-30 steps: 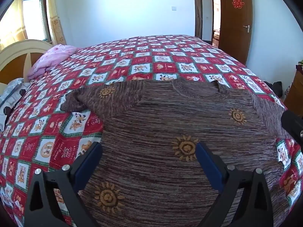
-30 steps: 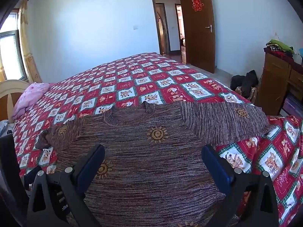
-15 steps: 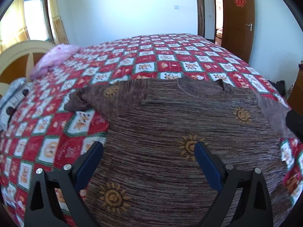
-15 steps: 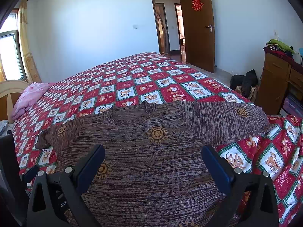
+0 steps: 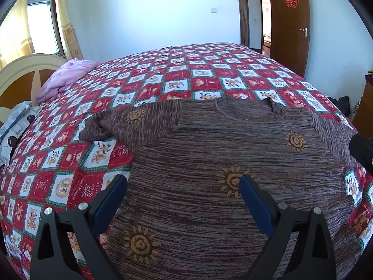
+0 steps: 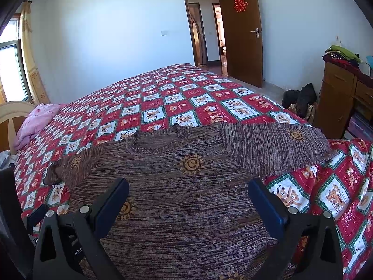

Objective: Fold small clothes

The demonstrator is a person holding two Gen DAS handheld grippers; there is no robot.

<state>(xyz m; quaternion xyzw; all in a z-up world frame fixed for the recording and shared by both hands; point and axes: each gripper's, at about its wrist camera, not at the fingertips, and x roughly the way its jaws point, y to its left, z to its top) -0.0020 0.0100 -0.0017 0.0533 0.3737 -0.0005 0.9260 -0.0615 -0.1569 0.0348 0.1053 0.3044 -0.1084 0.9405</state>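
Note:
A small brown striped sweater (image 5: 209, 154) with orange sun motifs lies flat on the bed, collar away from me, both sleeves spread out. In the right wrist view the sweater (image 6: 186, 186) shows its right sleeve (image 6: 277, 147) stretched toward the bed's edge. Its left sleeve (image 5: 130, 126) is bunched at the cuff. My left gripper (image 5: 183, 184) is open and empty above the sweater's lower left body. My right gripper (image 6: 188, 189) is open and empty above the sweater's lower middle.
The bed has a red, white and green checked quilt (image 5: 186, 74). A pink pillow (image 5: 63, 77) and a cream headboard (image 5: 21, 70) lie at the left. A wooden dresser (image 6: 345, 102) stands right of the bed, with dark bags (image 6: 300, 100) on the floor.
The left gripper has shifted slightly left and tilted up, so more of the quilt and the left sleeve shows. The right gripper has barely moved. Both jaws stay open.

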